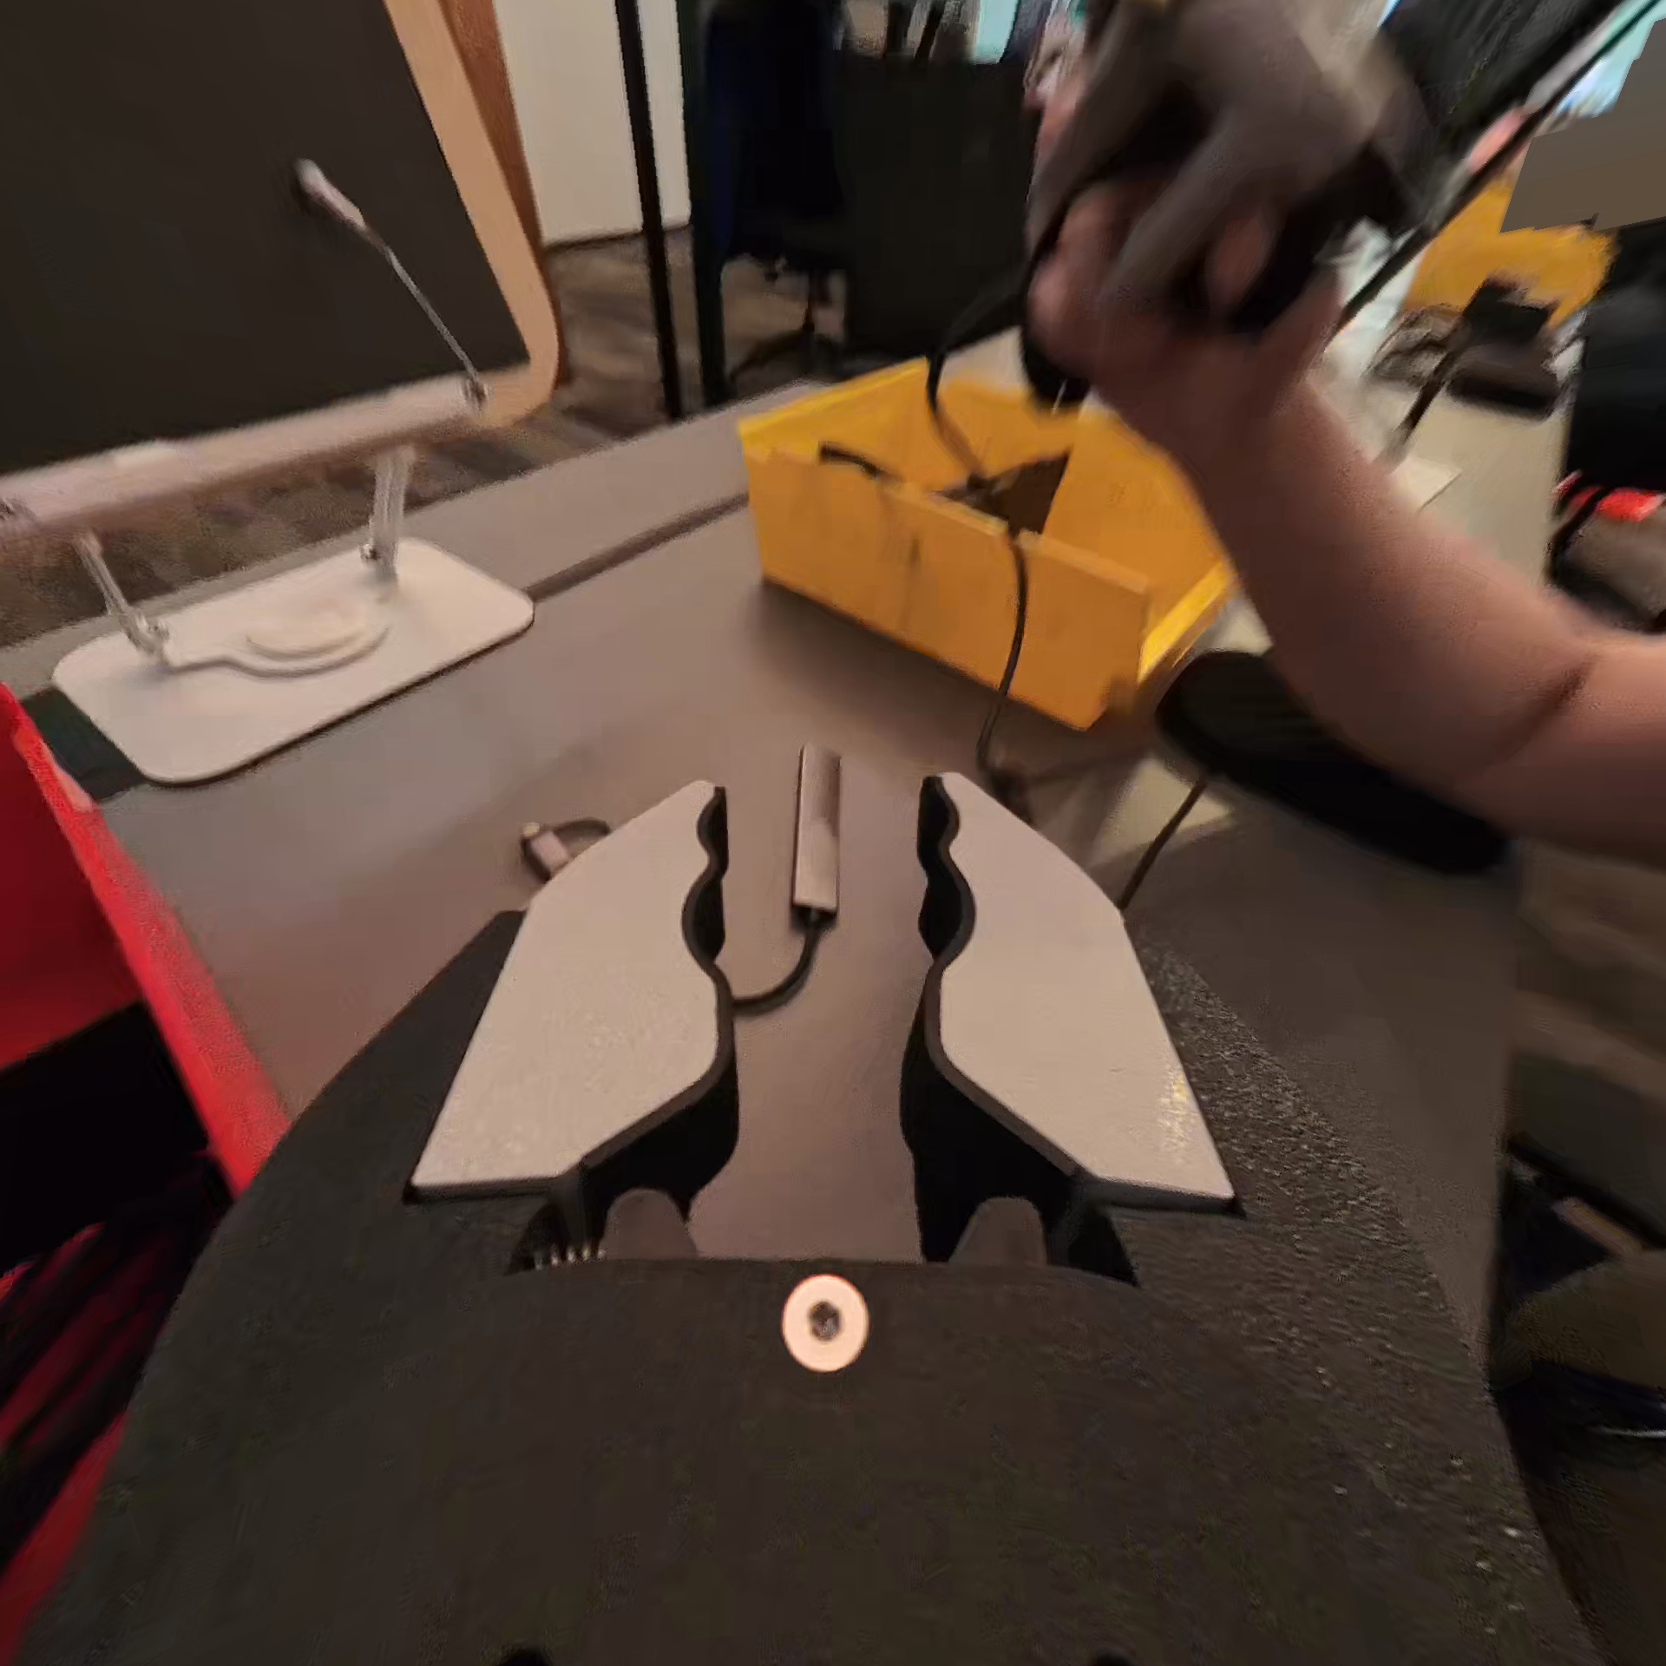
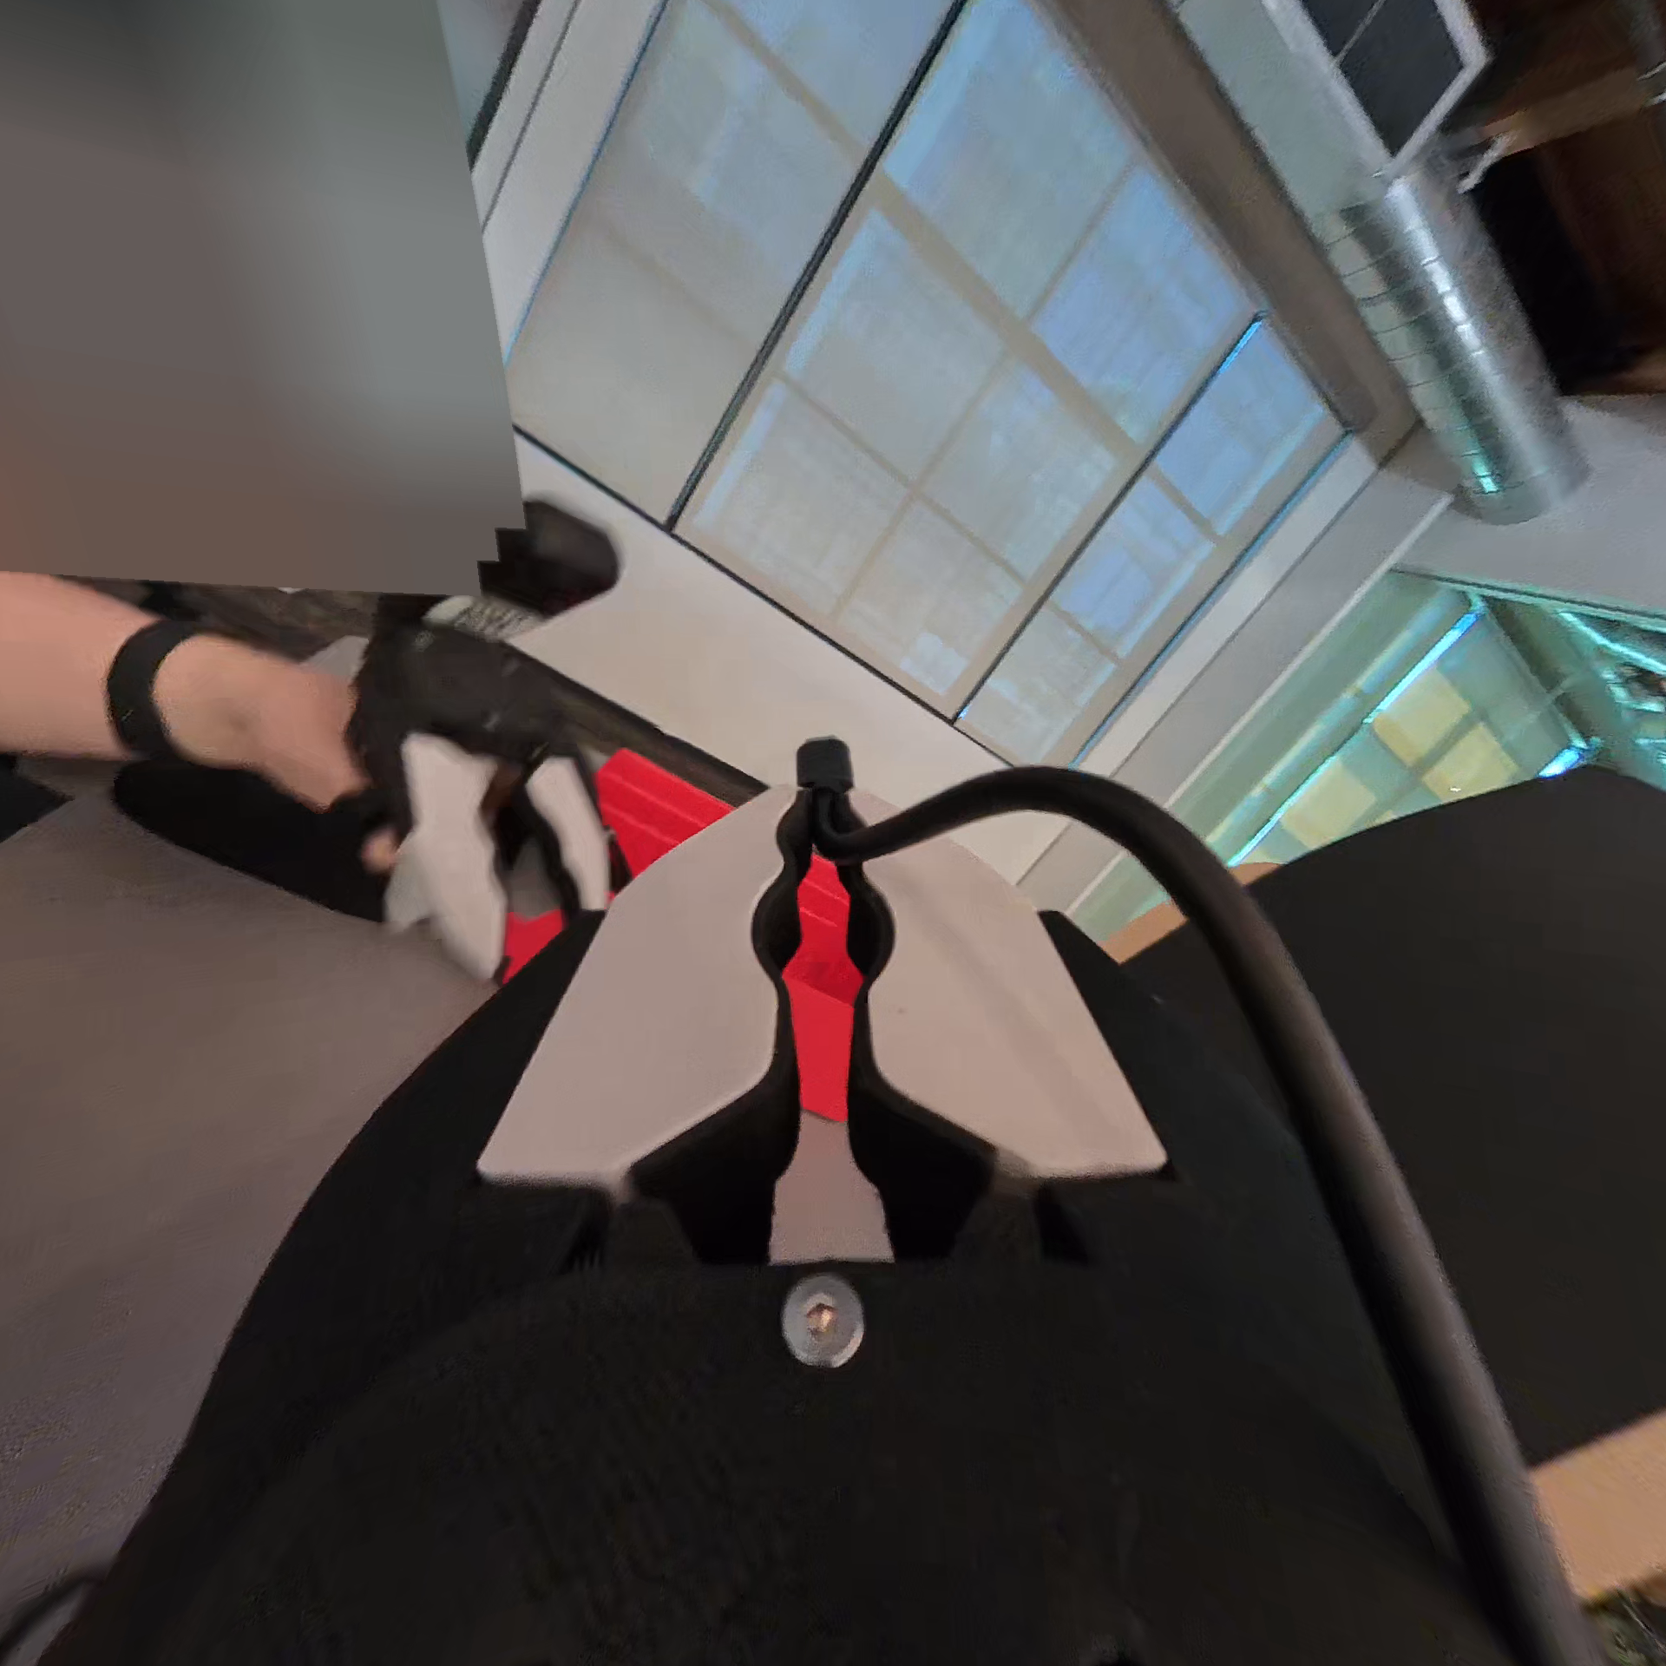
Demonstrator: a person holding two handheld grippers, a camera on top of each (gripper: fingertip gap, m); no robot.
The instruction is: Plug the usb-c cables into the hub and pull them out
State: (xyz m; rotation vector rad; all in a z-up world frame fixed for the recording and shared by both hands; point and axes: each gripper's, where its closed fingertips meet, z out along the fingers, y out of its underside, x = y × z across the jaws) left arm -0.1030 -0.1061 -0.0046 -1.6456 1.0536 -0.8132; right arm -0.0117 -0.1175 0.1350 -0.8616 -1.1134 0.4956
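In the left wrist view a slim grey hub (image 1: 816, 828) lies on the grey table just beyond my fingertips, its short black lead curling left to a plug (image 1: 544, 846). My left gripper (image 1: 820, 802) is open and empty, low over the table, with the hub seen in the gap. My right gripper (image 2: 822, 798) is shut on a black usb-c cable (image 2: 1082, 802) just behind its plug (image 2: 822, 762), and is tilted up toward the windows. In the left view that gripper is held high at the upper right by a hand (image 1: 1199, 270), and the cable (image 1: 1014, 622) hangs down.
A yellow bin (image 1: 956, 550) stands behind the hub. A white monitor stand base (image 1: 297, 649) is at the left. A red bin (image 1: 108, 901) is at the near left and shows in the right view (image 2: 667, 811). A black pad (image 1: 1298, 757) lies under the forearm.
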